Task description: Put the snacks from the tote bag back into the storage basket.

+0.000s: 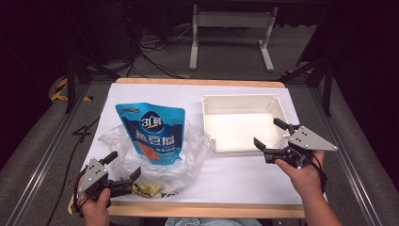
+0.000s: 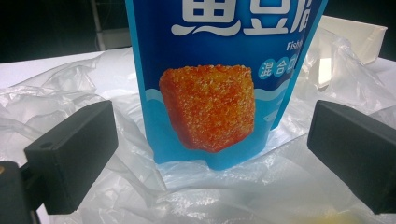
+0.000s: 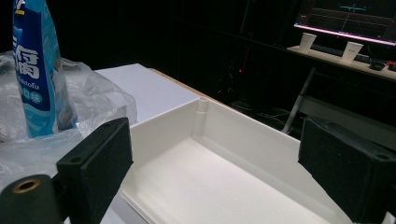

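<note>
I have the left gripper low at the near left corner of the desk, jaws spread wide and holding nothing. Through the left gripper view the blue pouch stands between the two jaws but farther off, apart from both, its base sitting on the crumpled clear plastic bag. From the high view the pouch rests on that bag left of centre, and a small yellow packet lies in the bag's near edge, just beside my left jaws.

My right gripper hovers over the near right corner of the white tray, jaws also wide apart and empty. In the right gripper view the tray has nothing in it.

As I judge it, the work is to move the bagged goods into the tray, and it has hardly begun: nothing is gripped, nothing is in the tray, and the pouch stands well apart from it. What remains is closing the left gripper on the pouch, carrying it over and setting it in the tray, then likely the yellow packet.
</note>
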### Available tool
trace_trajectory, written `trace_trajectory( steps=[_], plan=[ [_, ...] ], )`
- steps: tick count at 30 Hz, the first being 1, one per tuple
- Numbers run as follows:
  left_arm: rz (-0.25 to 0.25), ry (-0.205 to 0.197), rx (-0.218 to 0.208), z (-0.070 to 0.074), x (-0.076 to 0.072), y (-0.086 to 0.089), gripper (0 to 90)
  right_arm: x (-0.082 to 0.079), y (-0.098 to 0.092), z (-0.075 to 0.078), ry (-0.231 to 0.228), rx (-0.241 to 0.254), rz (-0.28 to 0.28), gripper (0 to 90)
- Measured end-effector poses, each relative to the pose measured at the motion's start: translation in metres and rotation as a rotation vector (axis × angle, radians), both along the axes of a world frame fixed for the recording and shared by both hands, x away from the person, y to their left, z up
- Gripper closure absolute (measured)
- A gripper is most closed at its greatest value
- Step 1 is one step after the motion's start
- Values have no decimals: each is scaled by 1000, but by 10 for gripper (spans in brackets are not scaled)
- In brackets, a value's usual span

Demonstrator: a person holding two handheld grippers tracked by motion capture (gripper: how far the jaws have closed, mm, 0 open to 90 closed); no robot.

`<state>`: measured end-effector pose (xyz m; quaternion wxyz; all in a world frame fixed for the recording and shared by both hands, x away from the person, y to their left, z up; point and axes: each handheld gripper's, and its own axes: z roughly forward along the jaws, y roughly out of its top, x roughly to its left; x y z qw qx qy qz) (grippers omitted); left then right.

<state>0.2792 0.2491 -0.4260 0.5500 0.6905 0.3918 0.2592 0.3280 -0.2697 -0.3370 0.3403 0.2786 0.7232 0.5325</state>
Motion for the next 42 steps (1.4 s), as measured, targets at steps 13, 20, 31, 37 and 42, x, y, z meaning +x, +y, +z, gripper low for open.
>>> trace_trajectory(
  steps=[13,20,31,37,42],
  plan=[
    [-10,3,0,0,1,-1,25,14,36,2,19,3,22,105],
    [-14,-5,-7,1,-1,-1,25,20,63,3,13,18,81,81],
    [-15,-2,-16,2,-1,0,25,27,96,6,-8,11,125,84],
    [-15,-12,-14,2,-4,0,25,30,111,7,3,1,155,80],
    [-8,-9,-13,2,-5,1,25,32,124,6,19,-11,185,87]
  ],
)
